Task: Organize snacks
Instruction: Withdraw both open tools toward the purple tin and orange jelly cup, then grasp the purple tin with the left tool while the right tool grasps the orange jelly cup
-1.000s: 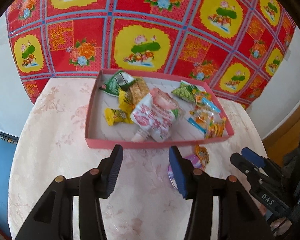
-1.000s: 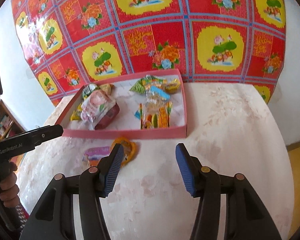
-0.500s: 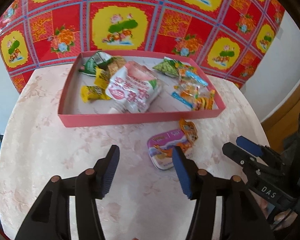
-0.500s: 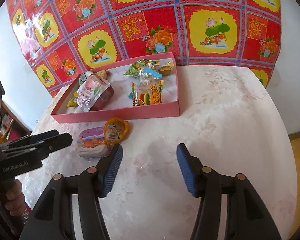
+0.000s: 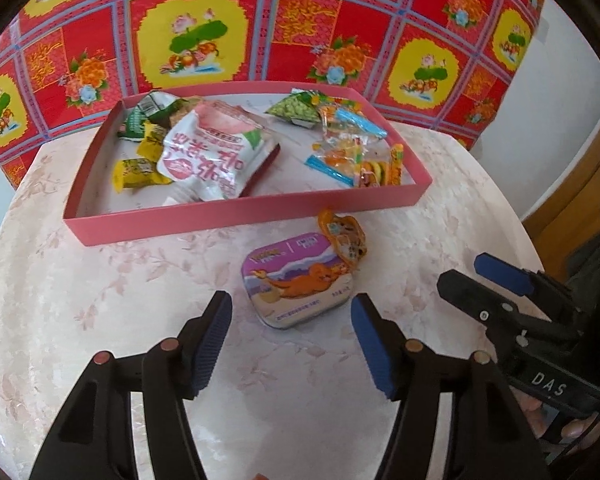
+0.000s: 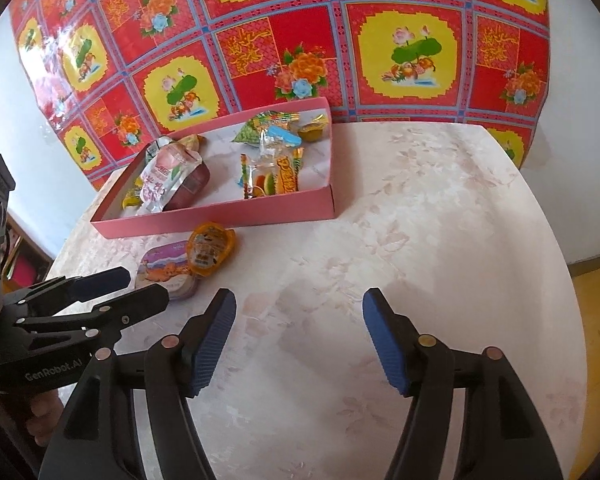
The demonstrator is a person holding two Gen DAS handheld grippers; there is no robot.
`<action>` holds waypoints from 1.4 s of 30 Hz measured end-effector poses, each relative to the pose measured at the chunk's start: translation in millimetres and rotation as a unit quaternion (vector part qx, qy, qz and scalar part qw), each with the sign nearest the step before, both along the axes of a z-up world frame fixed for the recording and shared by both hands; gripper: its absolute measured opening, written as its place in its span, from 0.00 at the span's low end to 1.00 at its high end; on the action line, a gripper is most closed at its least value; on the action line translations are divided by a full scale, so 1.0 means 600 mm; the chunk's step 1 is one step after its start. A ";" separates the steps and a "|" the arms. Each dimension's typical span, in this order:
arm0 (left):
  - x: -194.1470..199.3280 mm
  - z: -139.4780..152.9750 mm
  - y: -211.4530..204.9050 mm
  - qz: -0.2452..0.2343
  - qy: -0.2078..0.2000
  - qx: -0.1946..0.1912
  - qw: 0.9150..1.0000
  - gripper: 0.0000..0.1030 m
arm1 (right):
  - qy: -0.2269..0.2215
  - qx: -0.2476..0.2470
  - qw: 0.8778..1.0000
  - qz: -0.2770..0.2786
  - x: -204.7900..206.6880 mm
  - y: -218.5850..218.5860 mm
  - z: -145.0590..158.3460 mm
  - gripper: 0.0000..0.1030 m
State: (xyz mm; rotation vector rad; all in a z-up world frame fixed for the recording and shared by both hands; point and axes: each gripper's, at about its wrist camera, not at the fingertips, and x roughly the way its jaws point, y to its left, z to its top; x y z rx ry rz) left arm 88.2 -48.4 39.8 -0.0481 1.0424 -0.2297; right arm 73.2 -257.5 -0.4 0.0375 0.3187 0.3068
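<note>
Currently the left gripper (image 5: pixel 291 332) has its jaws opening, empty, just short of the purple tin (image 5: pixel 299 279) on the table (image 5: pixel 100 300) near the pink tray (image 5: pixel 240 212); orange packet (image 5: pixel 346 238) leans on the tin; right gripper (image 6: pixel 299 340) jaws opening over bare table

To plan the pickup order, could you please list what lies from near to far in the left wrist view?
left gripper → purple tin → orange jelly cup → pink tray → floral cloth.
</note>
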 end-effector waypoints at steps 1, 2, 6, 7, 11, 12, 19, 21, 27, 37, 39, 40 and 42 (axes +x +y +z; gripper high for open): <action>0.001 -0.002 -0.003 -0.001 0.000 0.002 1.000 0.64 | 0.001 0.001 1.000 0.000 0.001 -0.002 -0.001 0.66; 0.002 -0.005 -0.005 -0.002 0.001 0.003 1.000 0.64 | 0.002 0.002 1.000 0.001 0.002 -0.003 -0.002 0.65; 0.008 -0.016 -0.013 -0.004 0.003 0.012 1.000 0.64 | 0.002 0.004 1.000 0.002 0.004 -0.008 -0.004 0.66; 0.009 -0.017 -0.015 -0.004 0.001 0.015 1.000 0.64 | 0.003 0.005 1.000 0.001 0.005 -0.009 -0.005 0.66; 0.015 -0.019 -0.023 -0.007 -0.005 0.027 1.000 0.64 | 0.006 0.004 1.000 -0.005 0.011 -0.011 -0.008 0.66; 0.016 -0.020 -0.024 -0.007 -0.006 0.029 1.000 0.64 | 0.008 0.004 1.000 -0.005 0.013 -0.012 -0.008 0.66; 0.026 -0.025 -0.034 -0.011 -0.016 0.048 0.999 0.65 | 0.010 0.000 1.000 -0.005 0.016 -0.010 -0.010 0.66; 0.028 -0.026 -0.036 -0.010 -0.019 0.052 0.998 0.65 | 0.009 0.000 1.000 -0.004 0.015 -0.010 -0.009 0.66; 0.037 -0.026 -0.037 -0.003 -0.031 0.055 0.998 0.65 | 0.008 -0.001 1.000 -0.005 0.015 -0.010 -0.009 0.66; 0.030 -0.024 -0.025 -0.007 -0.039 0.047 0.998 0.64 | 0.010 -0.005 1.000 -0.014 0.016 -0.005 -0.008 0.66; 0.028 -0.021 -0.017 -0.001 -0.039 0.043 0.998 0.64 | 0.012 -0.005 1.000 -0.015 0.016 -0.004 -0.008 0.66; 0.028 -0.020 -0.012 0.002 -0.038 0.040 0.998 0.64 | 0.013 -0.005 1.000 -0.014 0.016 -0.003 -0.008 0.66; 0.026 -0.015 -0.001 0.009 -0.038 0.037 0.999 0.64 | 0.015 -0.003 1.000 -0.011 0.015 -0.001 -0.007 0.66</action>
